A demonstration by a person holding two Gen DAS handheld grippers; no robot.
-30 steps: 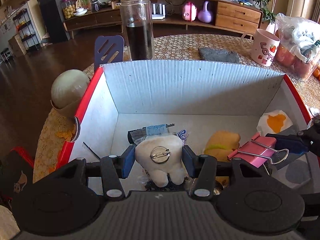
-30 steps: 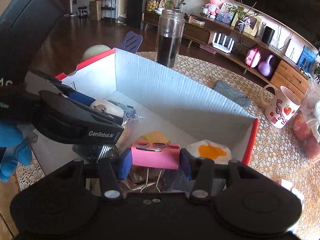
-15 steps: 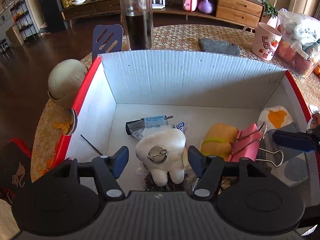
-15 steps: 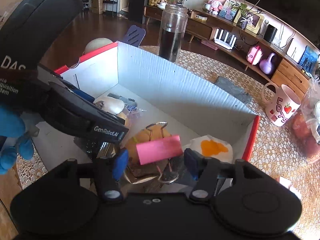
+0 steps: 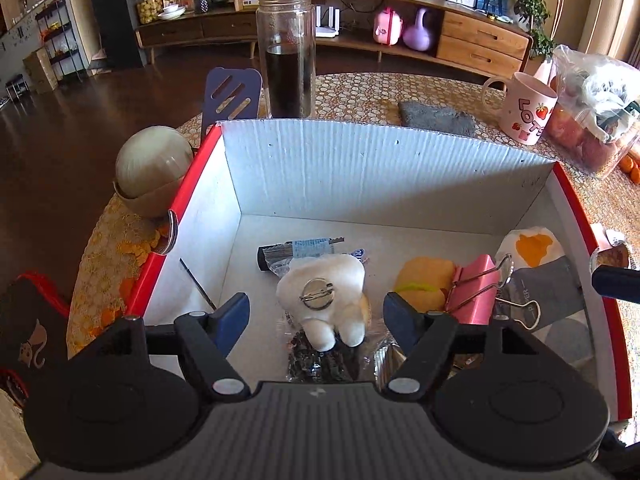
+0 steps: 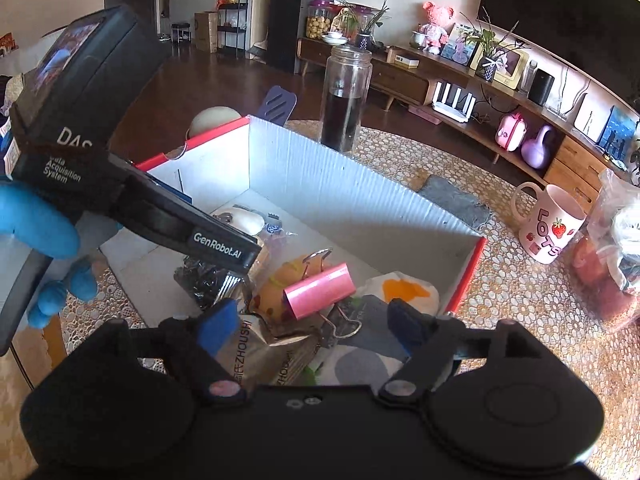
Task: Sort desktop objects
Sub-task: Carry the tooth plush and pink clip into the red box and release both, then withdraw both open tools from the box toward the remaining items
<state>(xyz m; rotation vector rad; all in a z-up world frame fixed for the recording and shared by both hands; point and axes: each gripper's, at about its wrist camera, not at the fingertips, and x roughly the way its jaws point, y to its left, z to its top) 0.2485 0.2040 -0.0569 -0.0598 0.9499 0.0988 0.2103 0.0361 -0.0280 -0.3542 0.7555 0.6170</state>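
Note:
A white box with red rims (image 5: 188, 184) (image 6: 466, 276) holds the sorted things. A white tooth-shaped plush with a metal pin (image 5: 324, 300) lies on the box floor, free between the spread fingers of my left gripper (image 5: 316, 314), whose jaws are opening. A pink binder clip (image 6: 320, 290) (image 5: 476, 296) rests on a yellow plush (image 5: 426, 280) (image 6: 276, 284). My right gripper (image 6: 314, 326) hovers just above it, its jaws opening and touching nothing. A fried-egg plush (image 6: 404, 290), a grey sock (image 5: 536, 292) and snack packets (image 6: 260, 350) lie alongside.
Behind the box stand a glass jar of dark liquid (image 5: 286, 52), a purple spatula (image 5: 232, 96), a grey cloth (image 5: 436, 118), a pink mug (image 5: 522, 108) and a bag of fruit (image 5: 596, 120). An onion in a bowl (image 5: 152, 170) sits left. A blue-gloved hand (image 6: 36, 232) holds the left gripper.
Both grippers opened. The left let go of the tooth plush, which now lies on the box floor. The right released the pink binder clip, which dropped onto the yellow plush, and rose slightly.

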